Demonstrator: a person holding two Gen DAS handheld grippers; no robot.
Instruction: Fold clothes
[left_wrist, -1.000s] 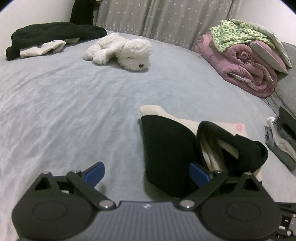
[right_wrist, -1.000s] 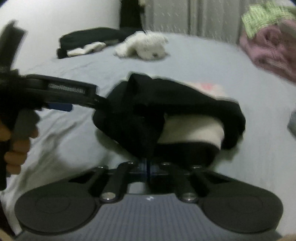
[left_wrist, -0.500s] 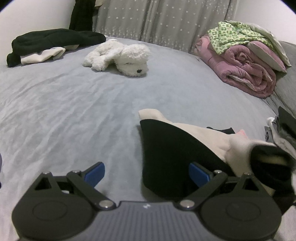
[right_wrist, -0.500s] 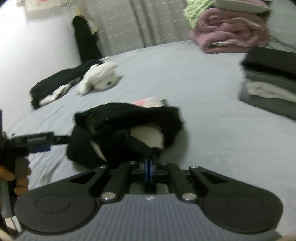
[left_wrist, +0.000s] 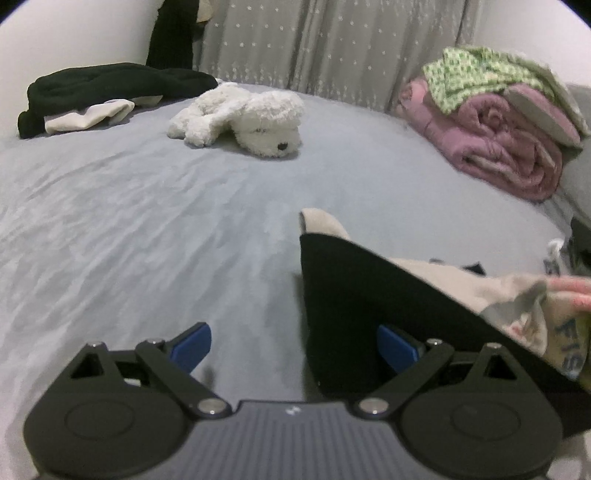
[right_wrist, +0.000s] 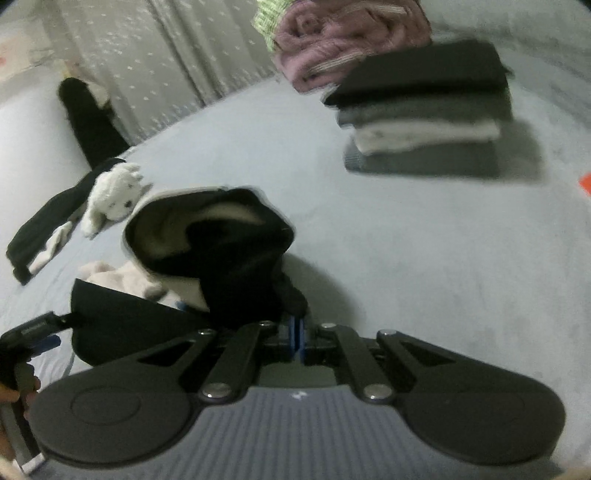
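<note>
A black and cream garment (left_wrist: 354, 291) lies on the grey bed (left_wrist: 147, 229), part lifted. My left gripper (left_wrist: 293, 341) is open, its right pad against the garment's black edge, its left pad over bare sheet. In the right wrist view my right gripper (right_wrist: 296, 332) is shut on the garment's black fabric (right_wrist: 229, 258) and holds it bunched above the bed. The left gripper (right_wrist: 37, 332) shows at the lower left there, next to the garment's lower edge.
A white plush dog (left_wrist: 243, 118) and a black and cream clothes pile (left_wrist: 99, 92) lie at the far side. A pink rolled quilt with green cloth (left_wrist: 506, 129) sits at the right. A stack of folded clothes (right_wrist: 424, 107) stands beyond my right gripper.
My right gripper has pulled the held fabric to the right, toward the folded stack, stretching the garment out. The left gripper has stayed open by the garment's edge.
</note>
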